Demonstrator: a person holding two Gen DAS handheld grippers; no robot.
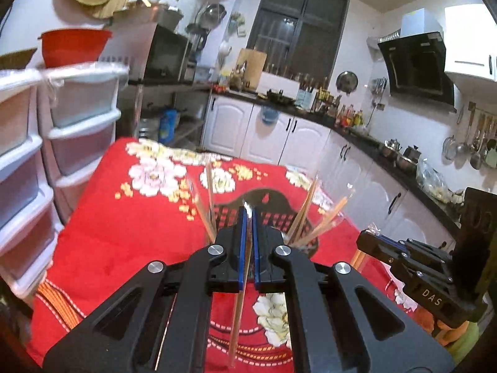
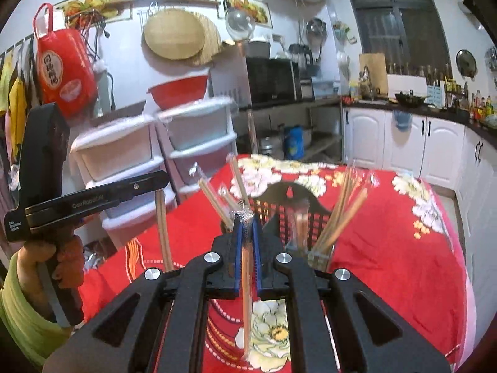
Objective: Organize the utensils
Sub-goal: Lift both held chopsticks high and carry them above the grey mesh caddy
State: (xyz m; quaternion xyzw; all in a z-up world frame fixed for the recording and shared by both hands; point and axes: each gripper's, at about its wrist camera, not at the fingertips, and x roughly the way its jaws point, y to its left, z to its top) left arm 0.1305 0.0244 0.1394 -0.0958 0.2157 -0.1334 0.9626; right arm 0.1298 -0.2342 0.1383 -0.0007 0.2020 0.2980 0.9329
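Note:
My left gripper (image 1: 248, 214) is shut on a plastic-wrapped pair of chopsticks (image 1: 237, 320) that hangs down between its blue pads. My right gripper (image 2: 247, 220) is likewise shut on another wrapped pair (image 2: 247, 295). Both are raised above the table, just in front of a black slotted utensil holder (image 1: 264, 197) (image 2: 289, 191). Several wrapped chopsticks (image 1: 306, 208) (image 2: 344, 211) stand leaning in the holder. The right gripper (image 1: 362, 241) shows at the right edge of the left wrist view. The left gripper (image 2: 161, 177), with its chopsticks (image 2: 163, 233), shows at the left of the right wrist view.
A red floral cloth (image 1: 124, 217) covers the table. White plastic drawer units (image 1: 84, 118) (image 2: 124, 149) stand close on the left with a red bowl (image 2: 178, 91) on top. Kitchen cabinets (image 1: 279, 130) run along the back and right. A hand with a green sleeve (image 2: 18, 295) holds the left gripper.

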